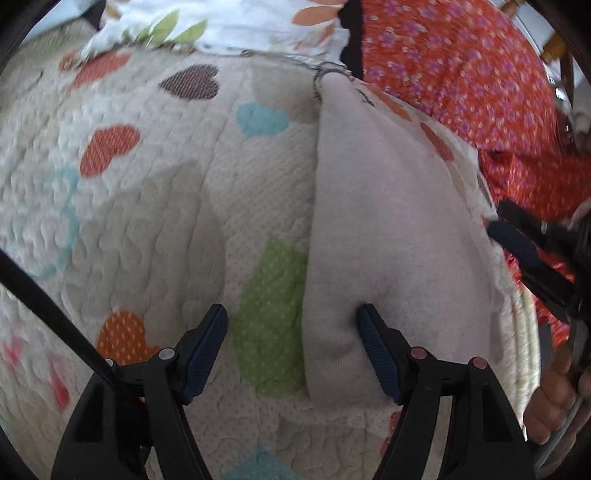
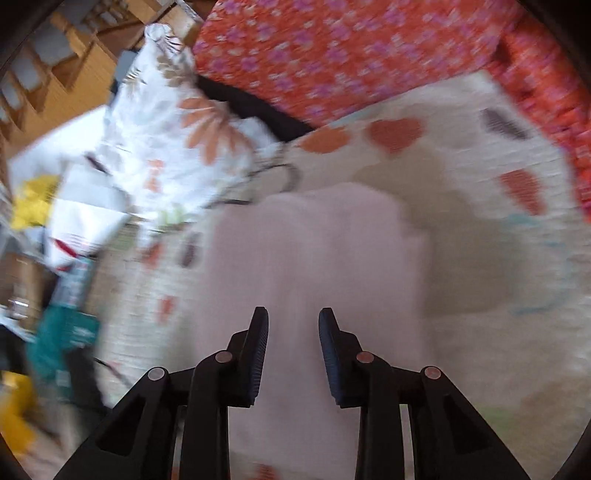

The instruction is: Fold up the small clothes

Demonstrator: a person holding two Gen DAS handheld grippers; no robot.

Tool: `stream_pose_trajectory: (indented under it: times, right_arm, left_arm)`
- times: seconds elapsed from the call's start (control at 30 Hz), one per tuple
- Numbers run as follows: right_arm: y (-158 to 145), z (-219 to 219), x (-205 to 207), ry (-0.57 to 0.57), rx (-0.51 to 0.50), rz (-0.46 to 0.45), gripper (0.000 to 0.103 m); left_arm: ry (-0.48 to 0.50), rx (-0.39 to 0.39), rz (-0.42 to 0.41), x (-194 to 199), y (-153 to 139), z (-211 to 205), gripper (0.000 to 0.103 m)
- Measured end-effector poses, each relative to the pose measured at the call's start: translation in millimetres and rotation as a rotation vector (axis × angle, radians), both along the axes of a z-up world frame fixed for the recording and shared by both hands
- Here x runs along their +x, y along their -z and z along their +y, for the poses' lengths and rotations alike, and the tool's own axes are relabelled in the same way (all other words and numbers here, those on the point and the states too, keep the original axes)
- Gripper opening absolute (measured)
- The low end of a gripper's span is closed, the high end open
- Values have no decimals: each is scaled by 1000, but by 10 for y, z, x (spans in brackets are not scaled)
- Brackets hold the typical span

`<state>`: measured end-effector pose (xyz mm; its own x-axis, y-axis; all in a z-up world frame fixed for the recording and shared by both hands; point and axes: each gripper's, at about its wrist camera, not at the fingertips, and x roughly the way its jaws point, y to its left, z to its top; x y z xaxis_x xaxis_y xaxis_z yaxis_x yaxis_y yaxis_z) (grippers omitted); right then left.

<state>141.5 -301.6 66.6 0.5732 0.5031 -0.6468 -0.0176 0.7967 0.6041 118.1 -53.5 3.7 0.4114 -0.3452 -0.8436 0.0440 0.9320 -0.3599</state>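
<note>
Quilt; pink garment under open jaws.

A cream quilt with coloured hearts covers the bed. Against its far edge lie an orange floral cloth and a white leaf-print cloth. A wooden shelf unit stands beyond.

Bed covered by a cream quilted blanket with coloured heart patches: orange, brown, teal, green. A pale pink folded garment lies flat on the quilt, long and narrow, right of centre in the left wrist view. At the far edge, a white pillow with a leaf and flower print rests on the quilt. Beside it lies an orange-red cloth with purple flowers, a black strip between them. Right wrist view is blurred.
</note>
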Motion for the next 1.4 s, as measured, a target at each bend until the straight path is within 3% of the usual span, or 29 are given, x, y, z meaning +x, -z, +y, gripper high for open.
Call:
stream_pose_trajectory:
  times: [0.17,0.2,0.27,0.3,0.33,0.4,0.47,0.57,0.6,0.73,0.83,0.93,0.97,1.0,1.03,1.1,1.17,1.2,1.3,1.4]
  right_arm:
    - [239,580,590,-292,248,115,33]
    - [333,739,694,-351,253,146,33]
    - [495,986,939,-394,161,173,28]
    - [563,1036,1075,-388,121,178,20]
    - [631,1037,1243,-350,81,179,1]
    - [736,960,1528,-253,27,193,0]
    - [766,876,1746,-189,53,183,0]
    - [605,789,1926,-58,-118,151,0]
    - [530,713,1943,-30,-105,139,6]
    - [176,341,1633,30,-39,61,25]
    - [123,132,1307,1,-9,72,25]
    - [302,-52,1075,-15,20,142,35]
    - [425,-169,973,15,-42,194,36]
    - [508,-275,901,51,-101,227,24]
    - [545,-370,834,81,-124,229,0]
    - [474,-511,643,167,-199,229,0]
    - [297,-493,401,175,-247,189,11]
    - [223,-458,286,152,-235,164,16]
    - [82,-269,-66,43,-125,105,17]
    - [205,-27,-312,-100,-13,119,19]
  left_arm:
    - [-16,28,-22,-96,-19,-45,72]
    - [-18,34,-22,-95,-28,-54,72]
    - [-20,33,-19,-93,-26,-45,72]
    - [-22,23,-13,-79,-18,-31,72]
    - [-21,14,-7,-70,-8,-18,72]
    - [-15,5,1,-39,3,-22,72]
    - [-6,5,1,-40,8,-20,72]
    - [10,16,-4,-59,-25,-28,71]
    - [17,15,-7,-76,-55,-21,71]
    - [28,13,-84,-213,-291,49,67]
    - [24,40,-136,-255,-398,42,67]
    - [70,98,-54,-177,-212,-95,67]
    - [87,116,-10,-150,-102,-128,67]
    - [91,107,19,-137,-12,-125,67]
    - [89,103,17,-131,5,-128,68]
    - [104,119,10,-149,-27,-102,68]
    - [109,122,16,-175,-29,-51,68]
    - [113,124,21,-187,-19,-33,68]
    - [111,118,16,-179,2,36,68]
    - [113,150,-17,-282,-2,6,68]
